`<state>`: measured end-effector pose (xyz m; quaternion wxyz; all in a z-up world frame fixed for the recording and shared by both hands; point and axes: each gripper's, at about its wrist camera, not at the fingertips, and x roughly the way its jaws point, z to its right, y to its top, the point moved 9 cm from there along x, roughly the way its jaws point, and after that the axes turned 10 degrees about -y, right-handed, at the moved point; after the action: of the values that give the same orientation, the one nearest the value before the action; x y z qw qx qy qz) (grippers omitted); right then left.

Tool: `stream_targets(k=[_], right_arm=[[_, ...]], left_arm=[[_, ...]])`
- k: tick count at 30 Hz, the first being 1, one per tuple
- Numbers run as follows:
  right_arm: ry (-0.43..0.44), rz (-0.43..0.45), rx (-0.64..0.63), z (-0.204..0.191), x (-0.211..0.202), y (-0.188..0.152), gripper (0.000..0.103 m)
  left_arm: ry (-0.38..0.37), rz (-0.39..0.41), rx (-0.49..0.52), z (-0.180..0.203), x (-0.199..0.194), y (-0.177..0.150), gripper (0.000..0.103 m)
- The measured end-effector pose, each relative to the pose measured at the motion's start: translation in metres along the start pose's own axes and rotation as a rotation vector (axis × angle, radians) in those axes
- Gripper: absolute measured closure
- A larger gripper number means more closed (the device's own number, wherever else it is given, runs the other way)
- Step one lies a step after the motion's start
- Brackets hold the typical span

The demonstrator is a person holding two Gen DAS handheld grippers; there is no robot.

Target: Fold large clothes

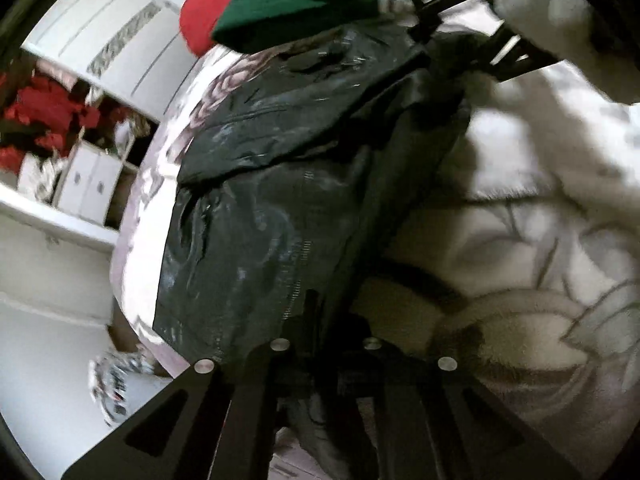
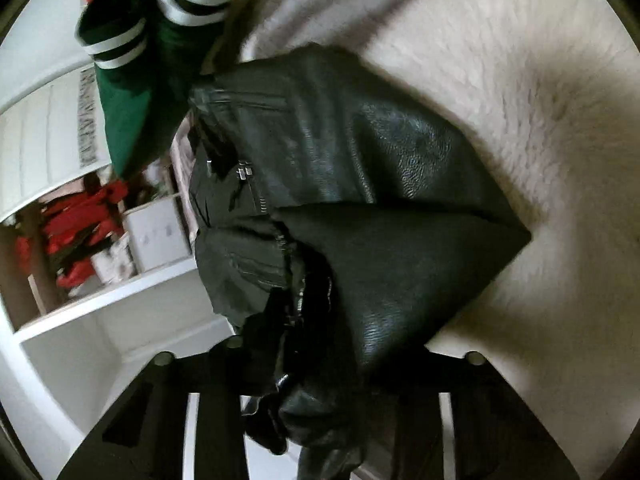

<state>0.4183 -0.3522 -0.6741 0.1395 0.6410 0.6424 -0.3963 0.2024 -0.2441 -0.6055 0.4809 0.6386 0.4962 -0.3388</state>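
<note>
- Left wrist view: we see our left gripper (image 1: 324, 364) pressed together on the hem of the black leather jacket (image 1: 280, 200), which stretches away over the floral bedspread (image 1: 540, 280) toward the right gripper (image 1: 452, 28).
- Right wrist view: our right gripper (image 2: 320, 412) pinches bunched jacket leather; the rest lies just ahead on the bed, beside a green striped-cuff garment (image 2: 132, 80).

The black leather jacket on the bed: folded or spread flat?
Partly folded: the black leather jacket shows one panel doubled over another, with both grippers at its edges.
</note>
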Motion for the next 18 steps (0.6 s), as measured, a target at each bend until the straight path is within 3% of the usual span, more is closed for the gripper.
stream_targets(k=[4,8,13,18], right_arm=[[-0.108,0.037,-0.121,-0.07,-0.03,-0.017,0.075],[-0.24,0.044,-0.245,-0.165,-0.021,-0.03,0.075],[-0.424,0.031,-0.348,-0.276,0.062,-0.037,0.075],[-0.668,-0.006,-0.419,-0.323,0.188,-0.04,0.074]], left_arm=[[-0.107,0.017,-0.106,-0.048,-0.015,0.009,0.099],[-0.222,0.02,-0.268,-0.109,-0.023,0.016,0.099],[-0.348,-0.02,-0.477,-0.199,0.01,0.016,0.1],[-0.487,-0.097,-0.635,-0.274,0.096,-0.012,0.094]])
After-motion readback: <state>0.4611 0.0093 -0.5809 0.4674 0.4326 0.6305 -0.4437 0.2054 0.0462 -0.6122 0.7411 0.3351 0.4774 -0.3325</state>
